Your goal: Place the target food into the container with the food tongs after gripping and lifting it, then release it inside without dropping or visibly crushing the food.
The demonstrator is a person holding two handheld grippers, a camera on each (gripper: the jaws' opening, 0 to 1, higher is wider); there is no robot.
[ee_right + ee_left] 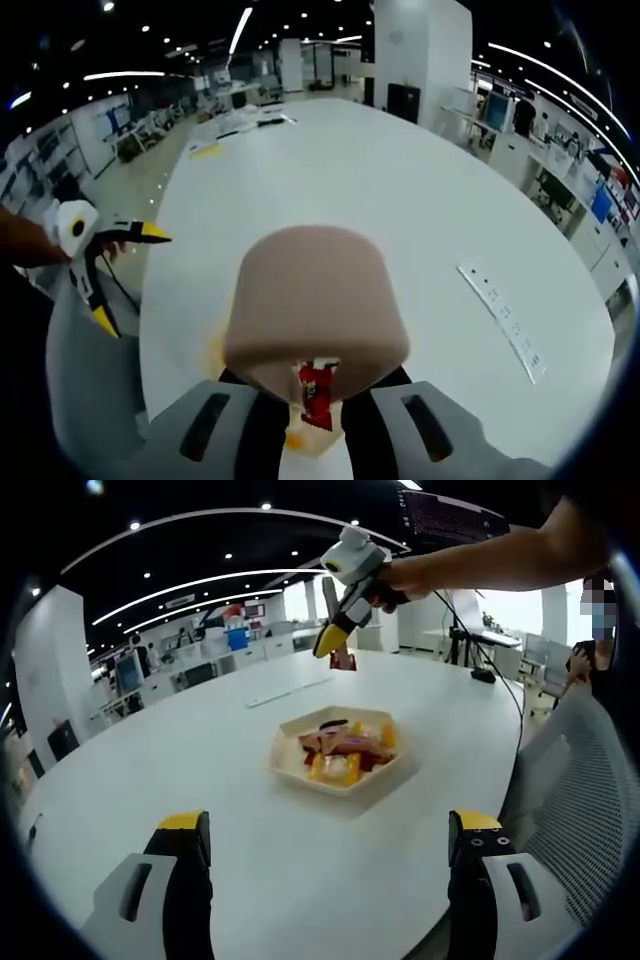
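While the left gripper (330, 840) hangs low over the round white table (150, 750), its two yellow-tipped jaws stand wide apart, with bare table surface between them and nothing held. Ahead of it, in the left gripper view, a pale hexagonal container (345, 752) rests on the table, and inside it lie orange, pink and dark red food pieces (345, 748).

In the same view the right gripper (338, 632) is seen high above the far side of the container, carried by a person's hand (395, 580). Its yellow jaw tips point down and seem pressed together around something reddish, but at this size the thing is too small to name.

The right gripper view gives a closer look. There the jaws of the right gripper (318, 400) rise close together from the bottom and clamp a pair of food tongs, of which the broad beige rounded head (315, 315) covers the middle of the picture. Just under this head a small red packet (318, 390) shows between the jaws; whether the tongs really pinch it cannot be told. The container edge (300, 440) appears directly below. At the left of this view the left gripper (125, 275) shows with its jaws spread open.
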